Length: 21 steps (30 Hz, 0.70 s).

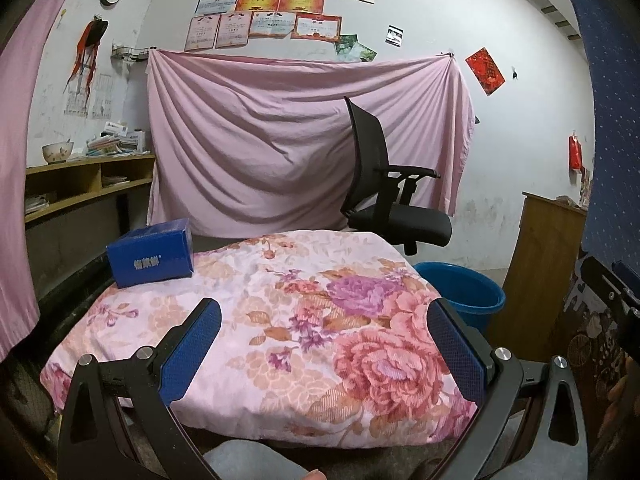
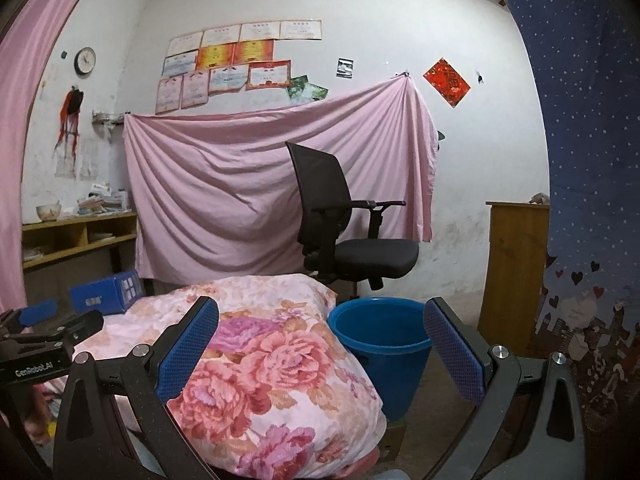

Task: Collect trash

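Observation:
A blue box (image 1: pixel 151 253) lies at the far left corner of a flowered cushion (image 1: pixel 256 320); it also shows in the right wrist view (image 2: pixel 106 296). A blue bucket (image 1: pixel 464 294) stands on the floor right of the cushion, and shows in the right wrist view (image 2: pixel 380 344). My left gripper (image 1: pixel 326 344) is open and empty above the cushion's near part. My right gripper (image 2: pixel 320 344) is open and empty, over the cushion's right edge and the bucket. The left gripper (image 2: pixel 44 328) shows at the left of the right wrist view.
A black office chair (image 1: pixel 392 196) stands behind the cushion before a hung pink sheet (image 1: pixel 280 140). A wooden shelf (image 1: pixel 80 184) with a bowl and books is at the left. A wooden cabinet (image 1: pixel 540 264) is at the right, beside a blue curtain (image 2: pixel 592 160).

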### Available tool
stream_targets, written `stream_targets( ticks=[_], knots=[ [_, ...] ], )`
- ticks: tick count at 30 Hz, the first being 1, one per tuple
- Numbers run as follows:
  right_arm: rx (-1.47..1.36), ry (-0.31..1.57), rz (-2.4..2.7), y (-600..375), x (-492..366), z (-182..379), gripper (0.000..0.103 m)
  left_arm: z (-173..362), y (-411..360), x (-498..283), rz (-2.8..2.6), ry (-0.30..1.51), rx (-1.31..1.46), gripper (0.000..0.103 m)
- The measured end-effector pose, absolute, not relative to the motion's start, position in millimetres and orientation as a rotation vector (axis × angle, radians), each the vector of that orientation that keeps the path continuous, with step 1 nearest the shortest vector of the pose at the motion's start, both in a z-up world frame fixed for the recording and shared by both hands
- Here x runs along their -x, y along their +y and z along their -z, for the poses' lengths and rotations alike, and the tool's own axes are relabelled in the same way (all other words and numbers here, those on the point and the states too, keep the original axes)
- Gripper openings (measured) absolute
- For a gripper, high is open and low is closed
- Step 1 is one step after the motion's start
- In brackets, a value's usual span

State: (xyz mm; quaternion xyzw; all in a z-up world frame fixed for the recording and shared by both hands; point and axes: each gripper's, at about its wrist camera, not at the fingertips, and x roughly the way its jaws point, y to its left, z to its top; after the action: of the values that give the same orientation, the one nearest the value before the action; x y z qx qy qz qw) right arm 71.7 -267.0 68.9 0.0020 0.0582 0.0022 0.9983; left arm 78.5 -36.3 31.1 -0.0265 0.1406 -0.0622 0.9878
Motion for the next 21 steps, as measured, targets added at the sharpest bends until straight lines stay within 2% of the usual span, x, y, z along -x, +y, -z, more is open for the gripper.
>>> stream_targets(
  ticks=[21],
  knots=[
    [0.017, 0.112, 0.035, -263, -46, -39, 0.103, -1, -27, -63, 0.157, 0.268, 0.026, 0.101]
  ],
)
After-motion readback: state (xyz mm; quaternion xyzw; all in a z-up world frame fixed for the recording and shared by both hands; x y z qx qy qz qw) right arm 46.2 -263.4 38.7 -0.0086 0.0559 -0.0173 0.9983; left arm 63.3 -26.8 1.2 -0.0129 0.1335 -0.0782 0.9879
